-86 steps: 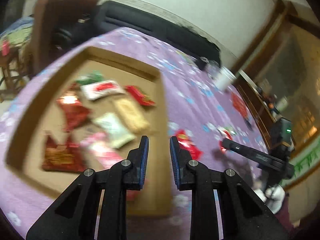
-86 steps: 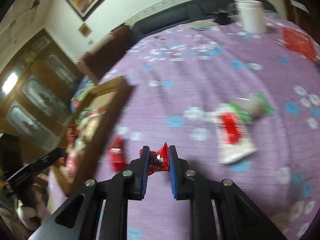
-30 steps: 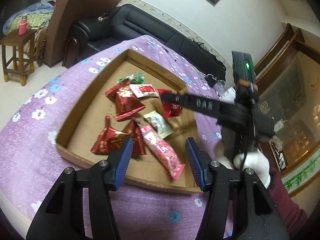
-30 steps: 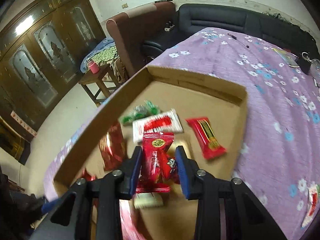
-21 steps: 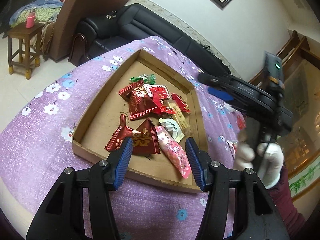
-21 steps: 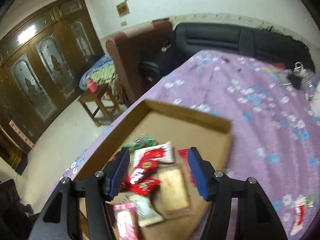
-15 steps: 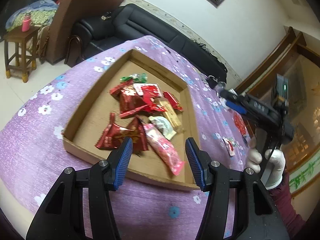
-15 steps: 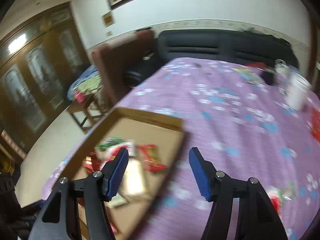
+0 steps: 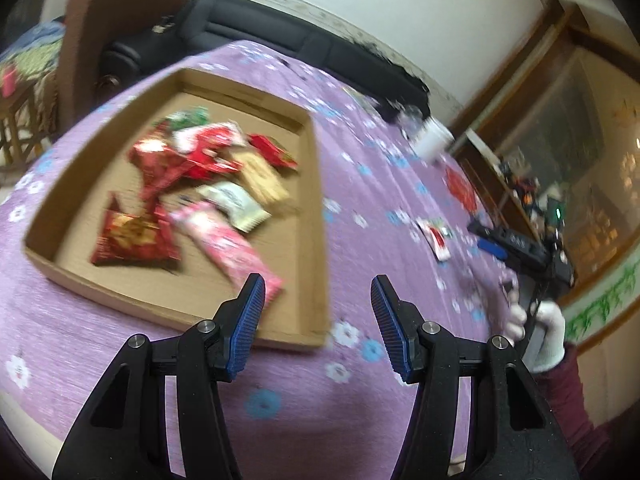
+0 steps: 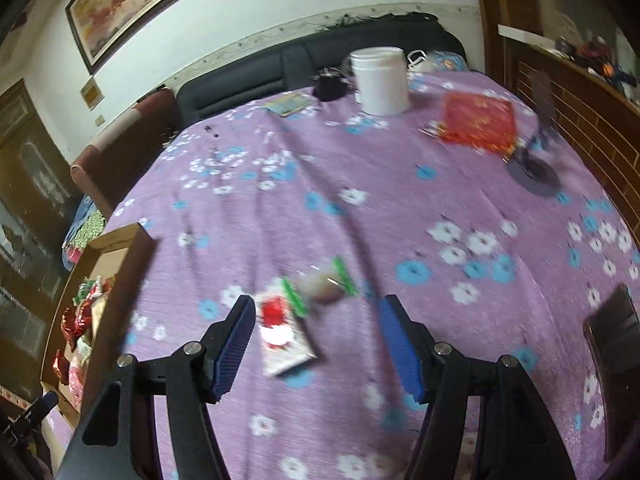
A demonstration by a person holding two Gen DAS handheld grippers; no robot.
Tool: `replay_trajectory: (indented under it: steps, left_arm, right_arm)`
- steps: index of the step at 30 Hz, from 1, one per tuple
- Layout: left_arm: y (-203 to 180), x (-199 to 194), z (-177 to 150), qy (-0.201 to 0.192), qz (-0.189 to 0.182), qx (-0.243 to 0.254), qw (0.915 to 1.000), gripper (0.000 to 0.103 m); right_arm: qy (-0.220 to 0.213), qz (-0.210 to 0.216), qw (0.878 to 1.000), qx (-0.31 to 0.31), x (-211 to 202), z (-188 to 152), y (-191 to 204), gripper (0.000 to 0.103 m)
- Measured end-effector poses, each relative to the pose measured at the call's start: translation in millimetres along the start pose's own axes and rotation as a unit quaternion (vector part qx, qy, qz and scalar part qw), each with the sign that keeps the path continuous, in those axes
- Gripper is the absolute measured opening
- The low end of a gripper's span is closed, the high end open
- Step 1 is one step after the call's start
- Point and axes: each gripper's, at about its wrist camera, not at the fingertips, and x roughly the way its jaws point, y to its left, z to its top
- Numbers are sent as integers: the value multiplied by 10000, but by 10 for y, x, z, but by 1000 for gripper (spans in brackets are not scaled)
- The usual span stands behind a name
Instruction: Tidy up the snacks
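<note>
In the left wrist view, the left gripper [image 9: 318, 322] hovers with its fingers [image 9: 250, 320] wide apart and empty above the cardboard tray's [image 9: 320, 216] near corner, the pink snack packet [image 9: 230, 246] inside lying just beyond the left finger. In the right wrist view, the right gripper [image 10: 318, 346] also has its fingers [image 10: 234, 344] spread and empty, and the red-and-white snack packet [image 10: 282, 330] lies on the purple bench [image 10: 400, 208] between them, nearer the left one, with a green-ended candy [image 10: 324, 286] just beyond.

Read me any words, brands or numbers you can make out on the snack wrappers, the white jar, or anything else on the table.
None can be read.
Snack packets in the cardboard tray: printing too blurred.
White and red packet on the purple tablecloth: printing smeared by motion.
Red packet: gold marks, unreadable.
White jar: no label visible.
Wall plaque: too small to read.
</note>
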Motion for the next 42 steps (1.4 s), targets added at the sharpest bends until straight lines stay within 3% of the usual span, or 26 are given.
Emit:
replay_trajectory:
  steps: [4, 7, 15, 18, 20, 23, 26, 28, 31, 36, 39, 42]
  left_arm:
    - [-305, 181, -128, 330, 4, 500, 9982, 55]
    - [-551, 247, -214, 323, 297, 991, 9941, 64]
    - [-998, 534, -328, 625, 334, 1600, 9846, 64]
    - [-1121, 699, -325, 695, 478, 1804, 9800, 64]
    - [-1162, 832, -316, 793, 566, 1854, 9778, 64]
    - [-1182, 1022, -303, 946, 698, 1873, 9752, 64]
    - [-1186, 1152, -291, 1041, 811, 1833, 9742, 64]
    - [-1174, 1231, -281, 1074, 875, 1794, 9740, 64]
    - [-1207, 1296, -266, 1028, 984, 1894, 9715, 65]
    - [-1273, 1389, -298, 990, 1008, 2078, 9679, 80]
    - [-1335, 1419, -351, 979, 1172, 2290, 9614, 82]
    - [-1334, 1431, -353, 981, 1174, 2305, 9610, 83]
  right_arm:
    - [43, 105, 9999, 68, 44, -55, -39, 68]
    - [126, 250, 9996, 18, 93, -106, 18, 68]
    - [457, 490, 9971, -352, 357, -107, 308, 68]
    - [635, 369, 9967, -342, 533, -93, 344, 68]
    - [642, 506, 9962, -286, 594, -100, 336, 69]
    - [579, 1188, 9908, -302, 602, -130, 320, 69]
    - [850, 2102, 9738, -151, 642, -153, 276, 69]
    - [971, 2389, 9662, 31, 677, -162, 239, 69]
    - [1002, 2504, 9628, 193, 679, -162, 190, 69]
    - [953, 2564, 9613, 339, 672, -182, 146, 69]
    - [874, 2490, 9642, 267, 658, -189, 180, 70]
    - [815, 2423, 9666, 159, 634, -204, 210, 71]
